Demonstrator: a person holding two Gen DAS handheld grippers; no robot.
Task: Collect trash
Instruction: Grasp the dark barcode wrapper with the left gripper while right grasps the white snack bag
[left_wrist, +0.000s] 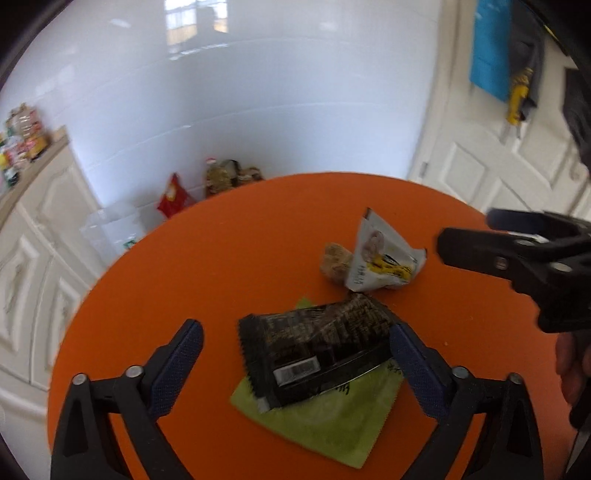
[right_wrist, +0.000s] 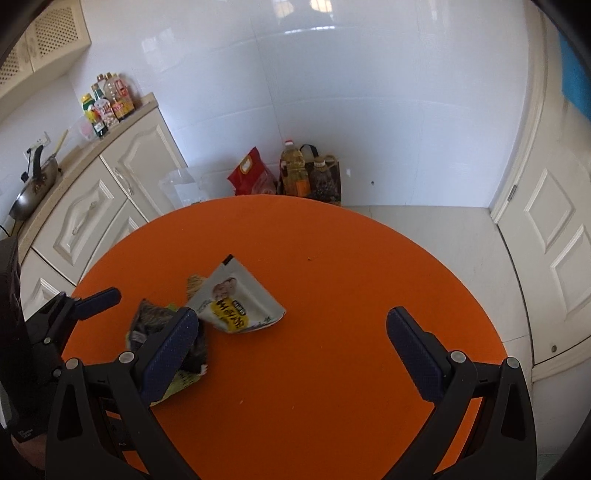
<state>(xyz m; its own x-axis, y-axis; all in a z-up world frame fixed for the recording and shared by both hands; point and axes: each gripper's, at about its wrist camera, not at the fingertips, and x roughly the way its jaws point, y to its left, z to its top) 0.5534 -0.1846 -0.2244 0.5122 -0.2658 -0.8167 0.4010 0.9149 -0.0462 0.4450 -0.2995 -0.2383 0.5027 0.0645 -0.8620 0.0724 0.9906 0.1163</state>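
A dark snack wrapper (left_wrist: 317, 347) lies on a green wrapper (left_wrist: 332, 417) on the round orange table (left_wrist: 184, 266). My left gripper (left_wrist: 295, 350) is open, its fingers on either side of the dark wrapper. Behind lie a white and yellow wrapper (left_wrist: 380, 258) and a brownish crumpled piece (left_wrist: 334, 262). My right gripper (right_wrist: 291, 332) is open and empty above the table, right of the white wrapper (right_wrist: 236, 302); it also shows in the left wrist view (left_wrist: 465, 236). The dark wrapper (right_wrist: 151, 321) is partly hidden behind its left finger.
White cabinets (right_wrist: 96, 206) with bottles (right_wrist: 107, 103) and a wok (right_wrist: 33, 188) stand to the left. A red bag (right_wrist: 251, 173), an oil bottle (right_wrist: 293, 170) and a dark bag (right_wrist: 325, 181) sit on the floor by the wall. A white door (right_wrist: 554, 251) is on the right.
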